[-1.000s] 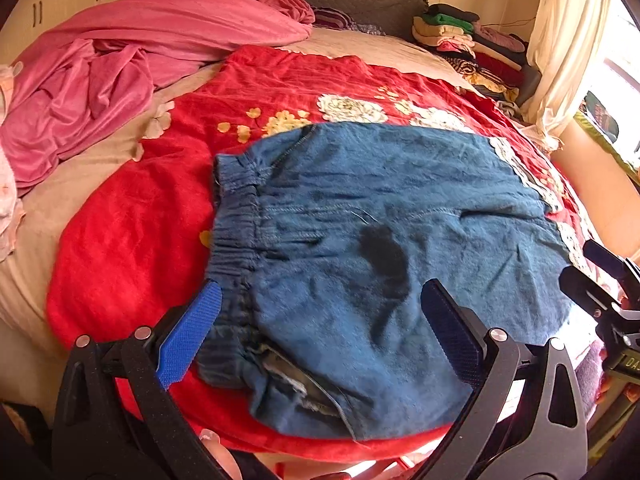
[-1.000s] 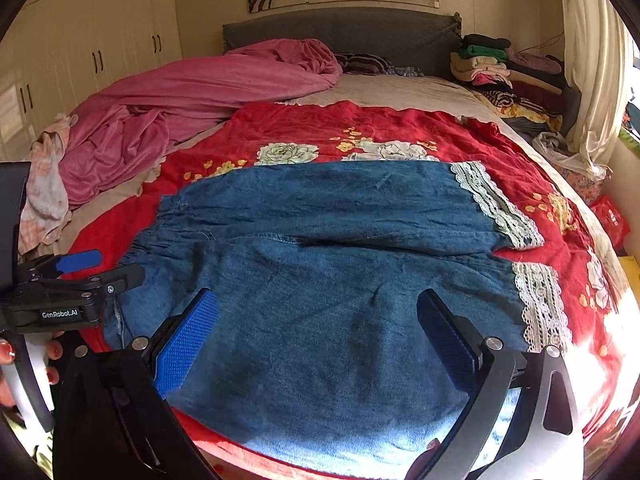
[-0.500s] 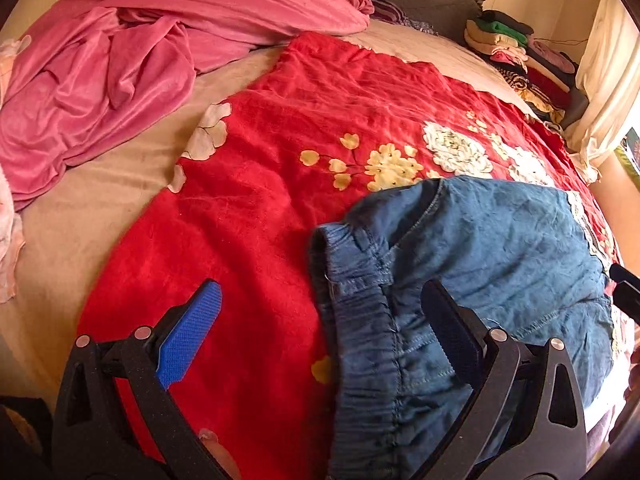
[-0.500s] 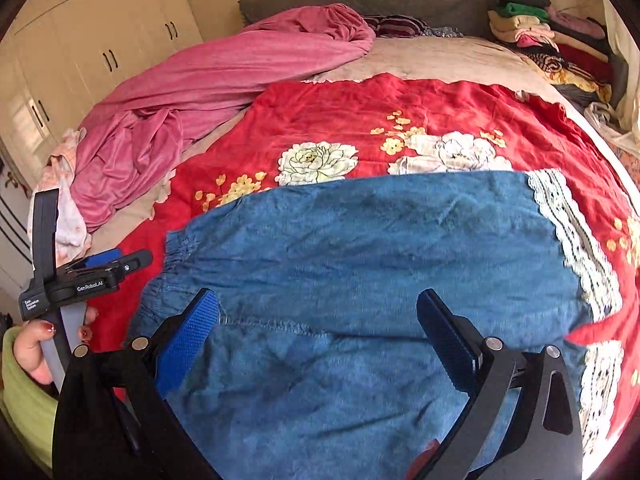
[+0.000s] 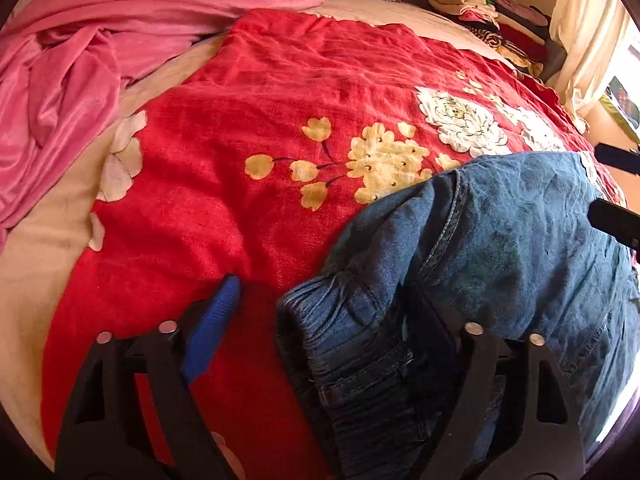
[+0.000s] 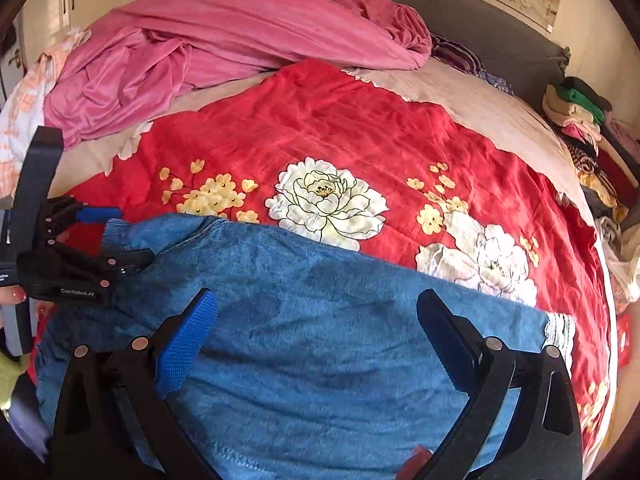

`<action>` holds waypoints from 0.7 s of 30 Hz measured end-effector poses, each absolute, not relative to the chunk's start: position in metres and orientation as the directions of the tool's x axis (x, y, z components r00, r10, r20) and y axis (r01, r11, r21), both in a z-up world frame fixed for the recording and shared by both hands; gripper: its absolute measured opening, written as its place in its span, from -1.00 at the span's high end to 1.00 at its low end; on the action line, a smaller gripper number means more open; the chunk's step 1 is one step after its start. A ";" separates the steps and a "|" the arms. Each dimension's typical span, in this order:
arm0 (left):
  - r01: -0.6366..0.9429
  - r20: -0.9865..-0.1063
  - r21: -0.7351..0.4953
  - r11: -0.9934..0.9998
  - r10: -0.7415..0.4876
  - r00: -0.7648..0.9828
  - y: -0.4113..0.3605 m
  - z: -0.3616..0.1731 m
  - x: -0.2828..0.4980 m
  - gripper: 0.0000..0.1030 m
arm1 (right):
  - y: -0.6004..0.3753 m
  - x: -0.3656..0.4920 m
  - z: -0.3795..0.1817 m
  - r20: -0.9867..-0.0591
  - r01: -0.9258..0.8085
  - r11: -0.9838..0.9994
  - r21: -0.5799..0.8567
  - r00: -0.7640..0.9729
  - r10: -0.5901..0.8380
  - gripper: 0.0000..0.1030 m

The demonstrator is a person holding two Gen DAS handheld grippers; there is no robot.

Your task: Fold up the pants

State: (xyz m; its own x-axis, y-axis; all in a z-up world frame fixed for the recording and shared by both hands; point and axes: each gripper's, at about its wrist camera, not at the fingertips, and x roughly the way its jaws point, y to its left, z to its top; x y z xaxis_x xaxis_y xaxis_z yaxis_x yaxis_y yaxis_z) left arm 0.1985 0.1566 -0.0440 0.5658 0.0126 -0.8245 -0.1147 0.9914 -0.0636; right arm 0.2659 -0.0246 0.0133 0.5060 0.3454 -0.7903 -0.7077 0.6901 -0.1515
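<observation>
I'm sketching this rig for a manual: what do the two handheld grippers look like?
Both match: black plastic scissor-style fingers with silver rivets, one carrying a ribbed blue pad, on the left gripper and right gripper. The left one's body reads "GenRoboLAI" in white. The hand holding it has red-painted nails.

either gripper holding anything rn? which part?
Nothing gripped. The left gripper is open, straddling the waistband corner of the pants without clamping. The right gripper is open above the leg.

pants [image 6: 320,320] on quilt [image 6: 340,132], bunched blanket [image 6: 240,28] behind, clothes stack [image 6: 580,108] far right
</observation>
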 end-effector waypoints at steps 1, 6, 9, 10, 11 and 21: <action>-0.107 -0.819 -0.059 0.993 0.013 0.574 0.155 -0.044 0.198 0.10 | -0.019 0.269 0.011 -0.793 -0.722 0.671 -0.168 0.503 0.342 -0.92; -0.108 -0.785 -0.137 0.985 -0.041 0.618 0.167 -0.042 0.194 0.42 | 0.009 0.283 0.003 -0.818 -0.791 0.565 -0.236 0.475 0.324 -0.92; -0.123 -0.738 -0.271 0.955 -0.124 0.663 0.182 -0.036 0.185 0.44 | 0.025 0.293 -0.006 -0.846 -0.832 0.491 -0.260 0.441 0.299 -0.92; -0.119 -0.717 -0.295 0.948 -0.138 0.684 0.184 -0.032 0.180 0.44 | 0.030 0.297 -0.010 -0.861 -0.849 0.463 -0.256 0.418 0.291 -0.92; -0.112 -0.698 -0.295 0.949 -0.134 0.703 0.183 -0.027 0.176 0.44 | 0.035 0.300 -0.012 -0.864 -0.857 0.443 -0.262 0.413 0.289 -0.92; -0.086 -0.659 -0.219 0.972 -0.083 0.748 0.169 -0.014 0.167 0.44 | 0.050 0.289 -0.030 -0.882 -0.916 0.370 -0.153 0.295 0.367 0.41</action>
State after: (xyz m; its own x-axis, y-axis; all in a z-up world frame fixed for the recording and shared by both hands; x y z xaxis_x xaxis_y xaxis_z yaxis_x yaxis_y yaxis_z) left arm 0.1666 0.1694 -0.0143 0.7478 -0.0828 -0.6588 -0.0857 0.9719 -0.2194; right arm 0.2885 0.0498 -0.0304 0.2951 0.3667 -0.8823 -0.9165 0.3697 -0.1529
